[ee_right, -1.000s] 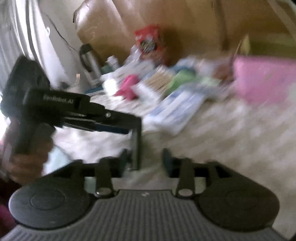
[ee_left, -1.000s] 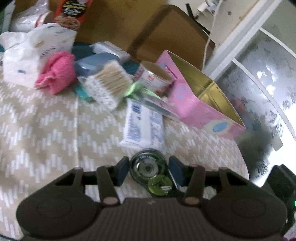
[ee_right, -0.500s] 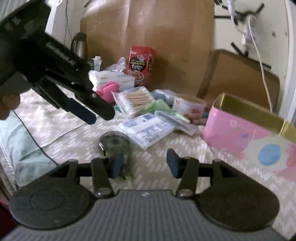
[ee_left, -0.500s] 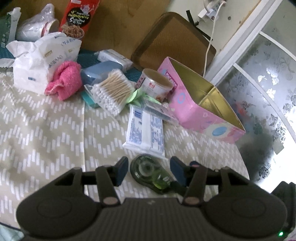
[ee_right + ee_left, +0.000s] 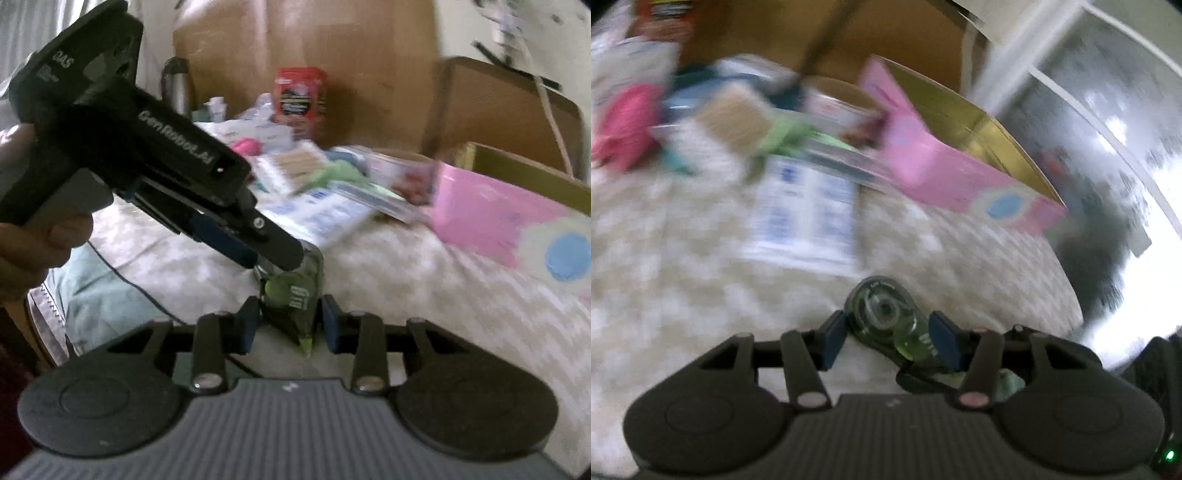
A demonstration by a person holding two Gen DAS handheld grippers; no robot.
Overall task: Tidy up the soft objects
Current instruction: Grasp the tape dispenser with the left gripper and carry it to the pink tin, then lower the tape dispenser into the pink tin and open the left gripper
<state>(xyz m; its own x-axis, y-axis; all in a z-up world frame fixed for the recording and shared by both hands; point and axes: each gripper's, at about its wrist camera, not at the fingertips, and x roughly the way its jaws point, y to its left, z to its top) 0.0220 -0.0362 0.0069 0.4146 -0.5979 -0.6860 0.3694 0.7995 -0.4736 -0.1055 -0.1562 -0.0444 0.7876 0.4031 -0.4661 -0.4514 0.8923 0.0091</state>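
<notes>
In the right wrist view, a hand (image 5: 33,236) at the left edge holds the left gripper (image 5: 277,258), whose fingers grip the green correction tape dispenser (image 5: 291,295) at lower centre over the patterned bedspread (image 5: 424,295). The right gripper (image 5: 288,325) has just been closing, its fingers flanking the dispenser's tip; whether they press it cannot be told. The pink box (image 5: 491,218) stands open at right.
</notes>
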